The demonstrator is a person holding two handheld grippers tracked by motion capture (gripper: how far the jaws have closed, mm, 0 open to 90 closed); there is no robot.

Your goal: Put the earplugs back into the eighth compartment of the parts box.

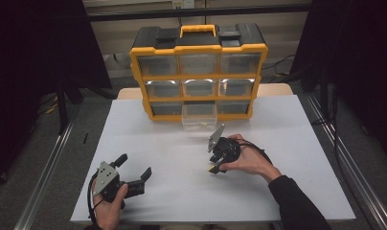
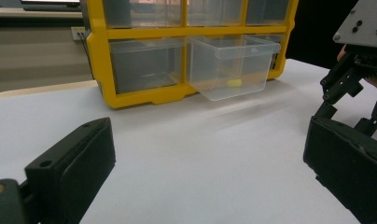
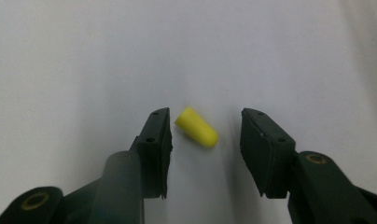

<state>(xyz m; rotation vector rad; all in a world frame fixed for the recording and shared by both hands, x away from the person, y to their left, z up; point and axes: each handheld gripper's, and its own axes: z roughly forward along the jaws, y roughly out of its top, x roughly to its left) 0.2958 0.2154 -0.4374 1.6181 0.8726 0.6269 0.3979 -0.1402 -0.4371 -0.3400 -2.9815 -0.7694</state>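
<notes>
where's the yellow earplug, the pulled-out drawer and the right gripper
yellow earplug [image 3: 196, 127], right gripper view, its middle
pulled-out clear drawer [image 2: 233, 65], left gripper view, front wall
right gripper [image 3: 205, 140], right gripper view, between its fingertips

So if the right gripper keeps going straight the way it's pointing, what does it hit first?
The right gripper points down at the table, with the yellow earplug lying between its open jaws. It would likely meet the earplug first, or the tabletop just beside it; depth is hard to judge.

Black left gripper [image 1: 134, 173] with grey screwed plate, black right gripper [image 1: 215, 167], trailing cables, dark sleeve [image 1: 297, 203]
</notes>
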